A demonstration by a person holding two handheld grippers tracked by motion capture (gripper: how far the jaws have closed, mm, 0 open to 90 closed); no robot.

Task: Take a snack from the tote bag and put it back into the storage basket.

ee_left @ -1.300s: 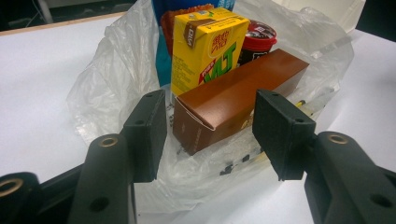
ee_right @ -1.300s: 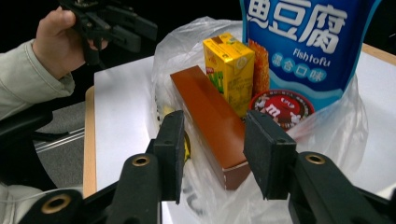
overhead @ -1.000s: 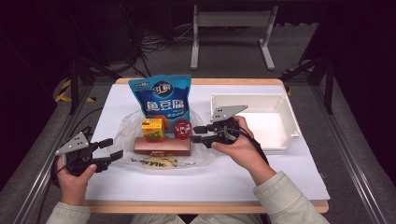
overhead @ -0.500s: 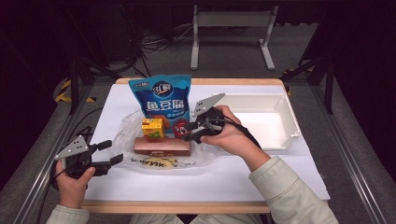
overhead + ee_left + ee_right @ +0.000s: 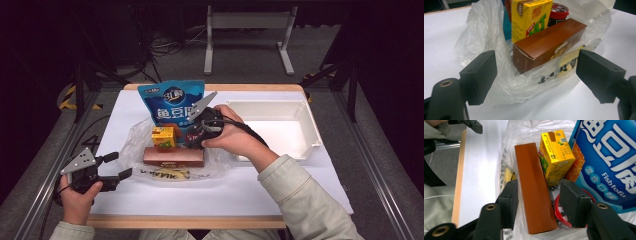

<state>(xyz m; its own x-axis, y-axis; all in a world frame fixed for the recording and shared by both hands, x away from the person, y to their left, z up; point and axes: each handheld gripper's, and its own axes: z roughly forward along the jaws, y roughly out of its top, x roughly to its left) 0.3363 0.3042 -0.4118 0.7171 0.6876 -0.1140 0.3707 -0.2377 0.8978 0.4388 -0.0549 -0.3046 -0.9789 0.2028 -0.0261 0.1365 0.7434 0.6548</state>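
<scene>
A clear plastic bag [image 5: 134,141] lies open on the white table. In it are a long brown box [image 5: 172,156], an upright yellow drink carton [image 5: 163,137] and a red-lidded cup [image 5: 559,10]. A blue Fish tofu pouch [image 5: 170,102] stands behind them. My right gripper [image 5: 192,137] hovers over the bag. Its jaws have just been opening and straddle the near end of the brown box [image 5: 534,187] without pressing it. My left gripper [image 5: 120,165] stays at the bag's near-left edge. Its jaws have also been opening and stand wide, with the bag [image 5: 481,32] and brown box [image 5: 549,43] beyond them, untouched.
An empty white tray [image 5: 265,104] sits on the right half of the table [image 5: 250,185]. The yellow carton [image 5: 555,155] and the blue pouch [image 5: 609,157] stand close beside the right gripper's [image 5: 539,200] jaws. A table edge runs just left of the left hand.
The right hand has travelled left and a little up, from beside the bag to over its contents, and its jaws have widened. The left gripper's jaws have spread slightly; that hand stayed put.
</scene>
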